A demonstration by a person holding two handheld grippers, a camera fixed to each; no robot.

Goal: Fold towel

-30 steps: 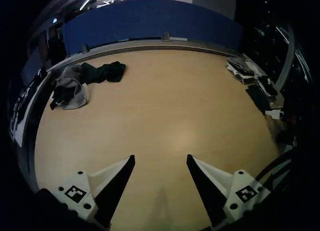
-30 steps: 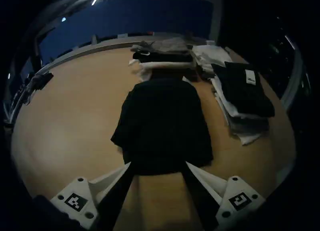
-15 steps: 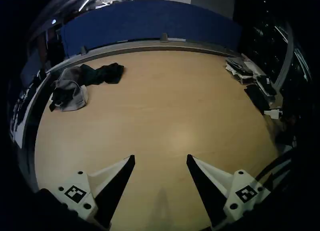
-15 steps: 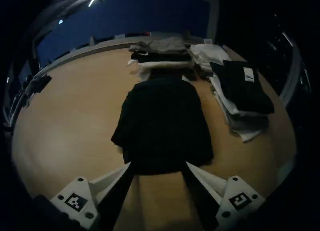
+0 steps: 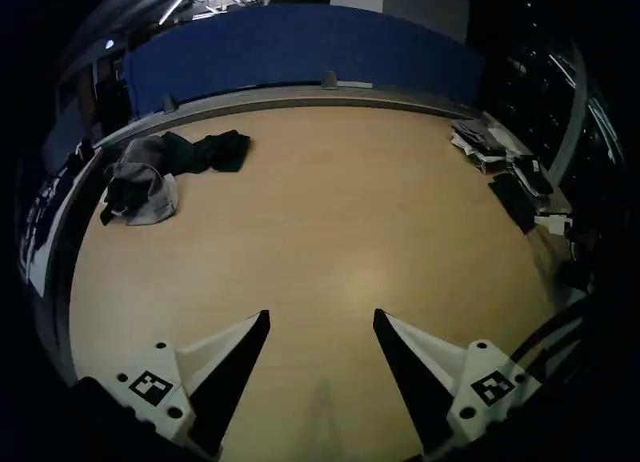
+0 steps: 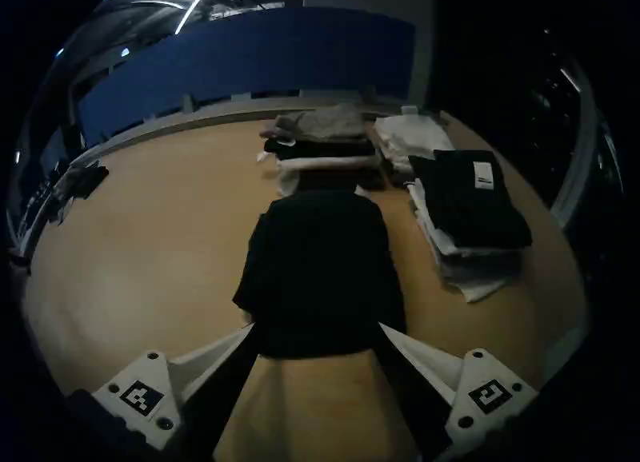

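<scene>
- Since a second ago my right gripper (image 6: 314, 328) has spread its fingers a little wider and drawn back a touch. The folded stacks beyond now sit smaller and lower in the right gripper view. My left gripper (image 5: 320, 313) has barely shifted.
- Far left on the table (image 5: 336, 198), in the left gripper view, lies a heap of crumpled cloths (image 5: 142, 186) with a dark garment (image 5: 210, 149) just beside it. I judge these are still waiting to be folded.
- My left gripper hangs wide open over bare wood, holding nothing and well apart from that heap.
- In the right gripper view the dark towel (image 6: 320, 266) lies flat on the table as a neat rectangle, its near edge between my right gripper's fingers.
- Those fingers stand wide apart on either side of that edge. They do not press on it, so I take the towel as let go.
- Behind the towel stands a grey, black and white stack (image 6: 324, 141), close to its far edge. To the right are a white stack (image 6: 410, 134) and a taller stack topped with a dark labelled piece (image 6: 470, 197).
- My reading: this towel's folding looks finished. It is not yet on a stack, so moving it there is probably next, and then fetching another piece from the heap.
</scene>
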